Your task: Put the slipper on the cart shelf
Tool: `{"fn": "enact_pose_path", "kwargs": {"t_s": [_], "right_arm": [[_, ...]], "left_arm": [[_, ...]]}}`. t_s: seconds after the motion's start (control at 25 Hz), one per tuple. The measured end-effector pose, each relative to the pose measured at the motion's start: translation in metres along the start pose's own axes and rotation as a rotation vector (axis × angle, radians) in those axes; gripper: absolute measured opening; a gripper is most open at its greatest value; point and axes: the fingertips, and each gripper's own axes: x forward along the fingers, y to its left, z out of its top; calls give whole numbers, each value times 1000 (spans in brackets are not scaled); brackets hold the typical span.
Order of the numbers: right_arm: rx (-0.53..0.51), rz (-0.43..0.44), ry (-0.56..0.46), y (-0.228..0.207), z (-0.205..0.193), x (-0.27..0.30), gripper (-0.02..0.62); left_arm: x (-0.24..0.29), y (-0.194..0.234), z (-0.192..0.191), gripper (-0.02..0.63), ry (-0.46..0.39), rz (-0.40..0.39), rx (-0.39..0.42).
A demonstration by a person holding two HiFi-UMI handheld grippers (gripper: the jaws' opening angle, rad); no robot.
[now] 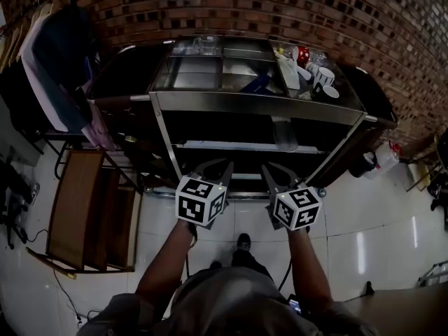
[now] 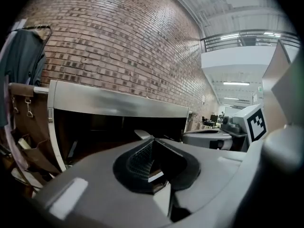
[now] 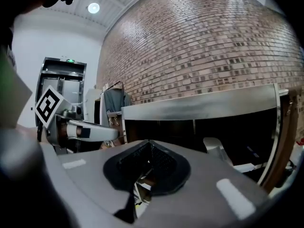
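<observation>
A pale grey slipper (image 1: 285,134) lies on the middle shelf (image 1: 210,146) of the steel cart, toward its right side. In the right gripper view the slipper (image 3: 216,151) shows pale inside the dark cart opening. My left gripper (image 1: 213,168) and right gripper (image 1: 278,172) hover side by side in front of the cart, a little short of its lower rail, both pointing at it. The left gripper (image 2: 153,145) has its jaws together with nothing between them. The right gripper (image 3: 149,147) is likewise shut and empty. Neither touches the slipper.
The cart's top tray (image 1: 210,72) holds cups (image 1: 320,76) and other small items. Clothes (image 1: 52,68) hang at the left above a wooden rack (image 1: 84,208). A white container (image 1: 383,157) stands on the floor at the right. A brick wall (image 1: 280,9) backs the cart.
</observation>
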Motion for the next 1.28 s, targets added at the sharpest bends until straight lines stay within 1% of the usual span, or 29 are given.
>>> {"fn": "enact_pose_path", "kwargs": {"t_s": [0.12,0.44,0.72,1.28], "right_arm": [[5,16,-9,15,4,-5,0],[25,22,-8,32,2,-4,0],[5,26,-13,39,7,-3,0],[15,42,-19,45,8,-9,0]], "left_arm": [[-10,-1,1,6,-6,-1,3],[-30,4,-1,7,-9,6,6],[-37,10,-3,7,-18,20,0],[-41,6,0,8,-24,20,5]]}}
